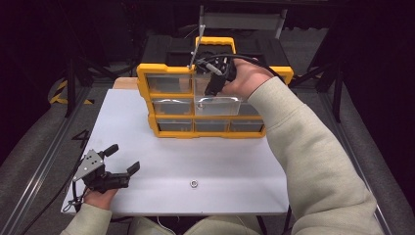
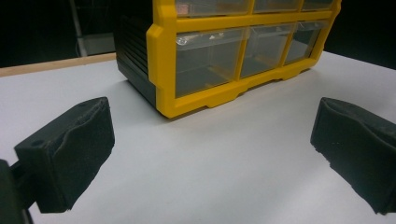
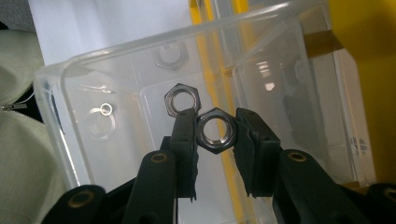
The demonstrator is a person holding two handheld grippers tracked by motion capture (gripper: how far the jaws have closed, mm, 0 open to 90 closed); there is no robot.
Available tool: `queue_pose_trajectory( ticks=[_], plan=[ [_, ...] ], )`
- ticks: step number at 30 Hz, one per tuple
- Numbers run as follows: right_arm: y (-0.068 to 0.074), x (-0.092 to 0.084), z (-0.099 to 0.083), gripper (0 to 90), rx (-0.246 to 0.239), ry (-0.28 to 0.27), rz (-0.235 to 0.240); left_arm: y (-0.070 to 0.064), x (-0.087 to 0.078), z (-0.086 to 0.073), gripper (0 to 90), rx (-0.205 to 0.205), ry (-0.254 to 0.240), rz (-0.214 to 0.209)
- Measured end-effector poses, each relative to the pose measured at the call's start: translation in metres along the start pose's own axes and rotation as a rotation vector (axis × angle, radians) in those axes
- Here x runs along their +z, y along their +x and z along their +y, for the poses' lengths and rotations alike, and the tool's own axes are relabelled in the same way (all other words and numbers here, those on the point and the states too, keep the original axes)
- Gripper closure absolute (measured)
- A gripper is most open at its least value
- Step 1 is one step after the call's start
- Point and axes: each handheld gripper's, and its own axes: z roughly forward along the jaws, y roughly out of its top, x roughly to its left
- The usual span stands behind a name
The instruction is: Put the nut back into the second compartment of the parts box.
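Observation:
A steel hex nut is pinched between the two jaws of my right gripper, which is shut on it. It hangs over a clear plastic drawer where a second hex nut lies on the bottom. In the high view, my right gripper reaches down into that pulled-out drawer of the yellow organizer. My left gripper rests at the table's front left, open and holding nothing. In its own view, my left gripper faces the organizer.
A loose nut lies on the white table near the front edge. A small ring shows through the drawer wall. The organizer's other clear drawers are pushed in. Dark frames and a black case surround the table.

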Motion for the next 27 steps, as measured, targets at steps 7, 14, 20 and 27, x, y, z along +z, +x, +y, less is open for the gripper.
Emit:
queue_pose_trajectory(
  ticks=[7, 14, 20, 27],
  plan=[
    [0.001, -0.003, -0.001, 67.3, -0.007, -0.007, -0.006, 0.0, 0.0, 0.0, 0.4, 0.0, 0.002, -0.001],
    [0.008, -0.013, -0.003, 64.2, -0.011, -0.04, -0.04, 0.0, 0.0, 0.0, 0.4, 0.0, 0.002, 0.0],
    [0.019, -0.038, -0.007, 55.9, 0.004, -0.092, -0.117, 0.0, 0.001, 0.0, 0.4, 0.0, 0.004, -0.001],
    [0.038, -0.061, -0.012, 41.7, 0.001, -0.149, -0.19, 0.0, 0.001, 0.0, 0.4, 0.001, 0.006, -0.002]
  ],
)
